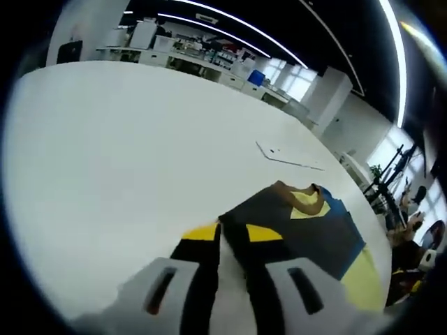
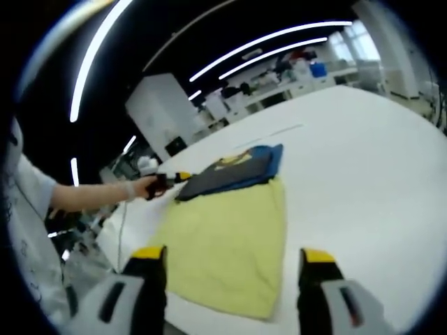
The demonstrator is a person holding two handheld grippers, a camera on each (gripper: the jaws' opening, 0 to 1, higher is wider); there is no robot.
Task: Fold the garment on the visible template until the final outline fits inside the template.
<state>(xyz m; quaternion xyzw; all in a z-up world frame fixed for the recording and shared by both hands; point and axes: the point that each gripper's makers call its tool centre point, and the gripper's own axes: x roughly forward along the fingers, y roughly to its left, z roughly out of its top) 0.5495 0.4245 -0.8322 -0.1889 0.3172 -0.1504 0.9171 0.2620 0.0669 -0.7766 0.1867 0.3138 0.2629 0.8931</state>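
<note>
The garment lies on the white table (image 1: 126,153): a dark grey panel (image 1: 307,234) with blue and yellow trim and a brown collar (image 1: 283,187). My left gripper (image 1: 222,229) has its yellow-tipped jaws closed together on the dark panel's near edge. In the right gripper view the pale yellow part (image 2: 230,237) spreads toward me, and the dark part (image 2: 227,176) lies folded over its far end, blue (image 2: 274,157) showing beyond. There a hand holds the left gripper (image 2: 166,183) at the dark fold's left corner. My right gripper (image 2: 234,259) stands open above the yellow cloth's near edge.
A thin outline mark (image 1: 286,159) runs on the table beyond the garment. The table's edge (image 2: 126,230) falls away left of the cloth, where a person's sleeve (image 2: 28,188) shows. Desks and shelves (image 1: 209,59) stand far behind. People sit at the right (image 1: 412,230).
</note>
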